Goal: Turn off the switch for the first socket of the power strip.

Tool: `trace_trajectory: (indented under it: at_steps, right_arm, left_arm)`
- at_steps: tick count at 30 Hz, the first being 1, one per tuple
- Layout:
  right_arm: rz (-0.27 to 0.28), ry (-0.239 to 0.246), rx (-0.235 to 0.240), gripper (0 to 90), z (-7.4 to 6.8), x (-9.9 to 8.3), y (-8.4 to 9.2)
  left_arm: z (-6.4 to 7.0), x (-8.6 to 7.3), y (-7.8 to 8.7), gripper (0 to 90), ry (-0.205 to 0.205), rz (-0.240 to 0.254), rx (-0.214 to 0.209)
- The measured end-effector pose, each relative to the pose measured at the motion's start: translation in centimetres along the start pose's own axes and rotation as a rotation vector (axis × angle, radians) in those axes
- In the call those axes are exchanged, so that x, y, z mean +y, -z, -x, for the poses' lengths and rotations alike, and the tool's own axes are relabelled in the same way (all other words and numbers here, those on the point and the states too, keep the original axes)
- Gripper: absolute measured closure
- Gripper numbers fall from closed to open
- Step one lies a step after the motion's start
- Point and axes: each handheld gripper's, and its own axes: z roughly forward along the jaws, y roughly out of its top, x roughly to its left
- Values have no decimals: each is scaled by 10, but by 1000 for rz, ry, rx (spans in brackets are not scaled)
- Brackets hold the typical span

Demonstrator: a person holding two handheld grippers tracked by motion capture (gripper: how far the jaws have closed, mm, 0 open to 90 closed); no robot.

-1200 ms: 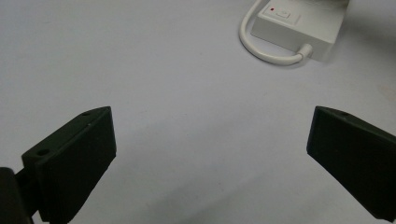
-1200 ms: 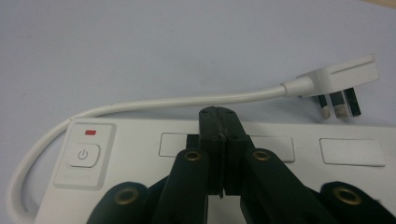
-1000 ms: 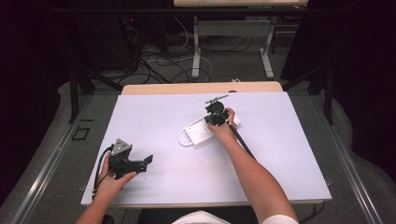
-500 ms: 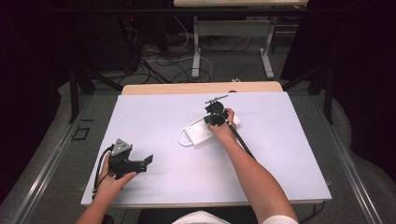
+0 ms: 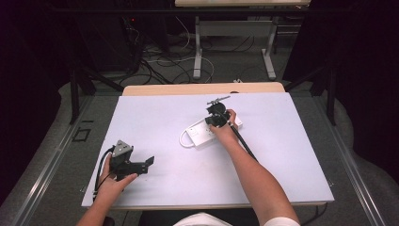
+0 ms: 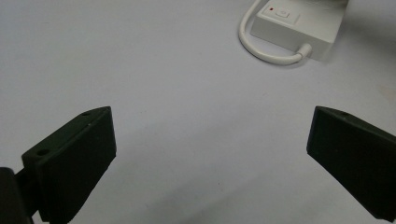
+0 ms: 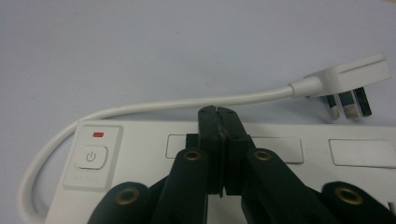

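While closed empty, right gripper (image 7: 219, 114) hovers over power strip (image 7: 289, 172).

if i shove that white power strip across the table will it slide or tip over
The power strip lies flat and low on the smooth table, so it would probably slide, not tip. Its looped cord looks springy; the loose plug would likely drag and swing behind.

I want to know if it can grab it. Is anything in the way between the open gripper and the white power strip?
Nothing visible: only bare table lies between the open left gripper and the power strip.
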Motion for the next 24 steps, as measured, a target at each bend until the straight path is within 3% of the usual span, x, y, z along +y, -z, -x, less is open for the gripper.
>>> trace_trajectory:
  at_steps: [9,15,24]
  right_arm:
    - [-5,32,-15,900,0,-1,-2]
    - [1,1,-9,900,0,-1,-2]
    - [3,10,-11,900,1,-2,-2]
  left_arm:
    - [0,0,0,12,-7,-3,1]
    - [0,0,0,12,2,-5,-1]
    - [-1,1,-2,12,3,-6,2]
